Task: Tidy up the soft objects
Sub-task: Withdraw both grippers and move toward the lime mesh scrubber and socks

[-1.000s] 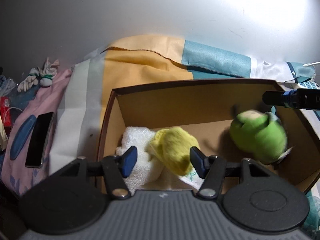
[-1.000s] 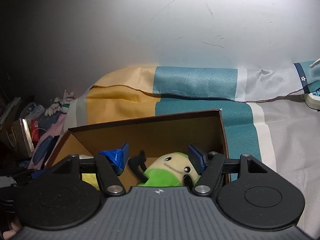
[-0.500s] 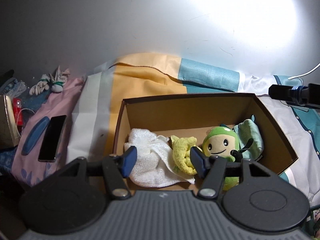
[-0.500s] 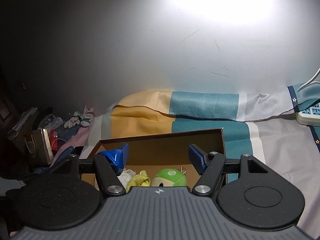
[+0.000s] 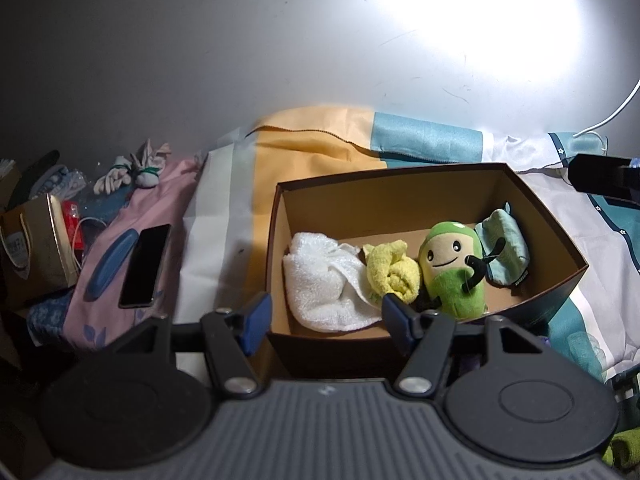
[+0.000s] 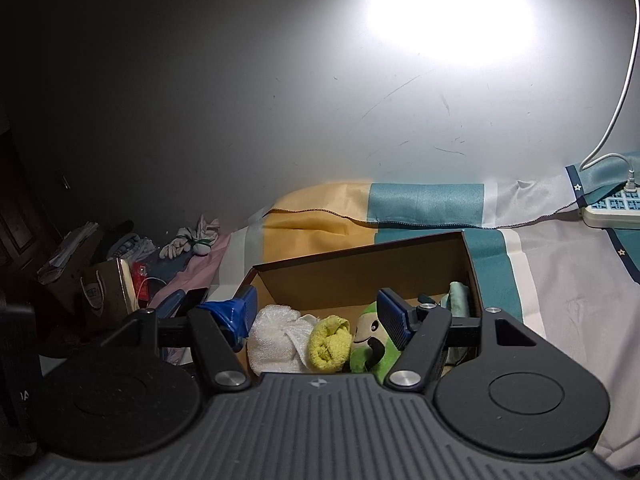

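Note:
A brown cardboard box (image 5: 400,196) sits on the striped bedsheet. Inside it lie a white towel (image 5: 320,284), a yellow cloth (image 5: 390,270), a green plush toy (image 5: 452,268) and a pale teal pouch (image 5: 504,248). My left gripper (image 5: 325,322) is open and empty, above the box's near wall. My right gripper (image 6: 314,318) is open and empty, back from the box (image 6: 360,268); the towel (image 6: 276,340), yellow cloth (image 6: 330,342) and plush (image 6: 370,344) show between its fingers.
A black phone (image 5: 146,264) lies on pink fabric left of the box. A paper bag (image 5: 32,248) and white gloves (image 5: 132,170) are at far left. A power strip (image 6: 612,206) with a white cable lies at right. A wall stands close behind.
Both grippers have pulled back and up from the box. The green plush, loose in the box a second ago, now rests inside beside the yellow cloth.

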{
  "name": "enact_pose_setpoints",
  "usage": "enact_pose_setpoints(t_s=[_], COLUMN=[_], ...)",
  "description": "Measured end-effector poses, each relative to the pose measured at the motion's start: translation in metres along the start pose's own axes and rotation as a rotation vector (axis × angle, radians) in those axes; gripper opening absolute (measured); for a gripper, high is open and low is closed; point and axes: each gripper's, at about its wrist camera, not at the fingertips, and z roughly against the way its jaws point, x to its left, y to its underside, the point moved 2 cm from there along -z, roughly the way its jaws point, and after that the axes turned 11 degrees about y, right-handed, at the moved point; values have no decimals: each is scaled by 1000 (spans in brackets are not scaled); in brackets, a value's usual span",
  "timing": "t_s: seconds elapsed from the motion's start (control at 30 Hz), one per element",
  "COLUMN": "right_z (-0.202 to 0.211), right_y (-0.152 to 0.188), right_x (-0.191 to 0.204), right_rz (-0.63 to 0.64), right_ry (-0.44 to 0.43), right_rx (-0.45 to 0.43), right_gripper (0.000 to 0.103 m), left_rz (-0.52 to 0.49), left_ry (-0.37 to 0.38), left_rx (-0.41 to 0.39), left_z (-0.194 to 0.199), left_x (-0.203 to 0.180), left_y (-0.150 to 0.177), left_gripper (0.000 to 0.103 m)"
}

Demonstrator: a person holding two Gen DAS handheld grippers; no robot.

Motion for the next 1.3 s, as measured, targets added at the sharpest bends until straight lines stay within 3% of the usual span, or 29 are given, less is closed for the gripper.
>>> enact_pose_setpoints(t_s=[0.67, 1.13, 1.3], right_z=[73, 102, 106], right_y=[61, 93, 103], right_x=[13, -50, -85], right_rz=[-48, -148, -195], right_ry=[12, -7, -12], right_rx=[20, 104, 156], right_gripper=[52, 52, 52], left_rz=[-39, -133, -163], left_ry=[44, 242, 358], left_rx=[59, 120, 155], left_z=[39, 53, 52], left_x=[-15, -64, -93], left_y=[57, 110, 126], left_gripper=[65, 65, 65])
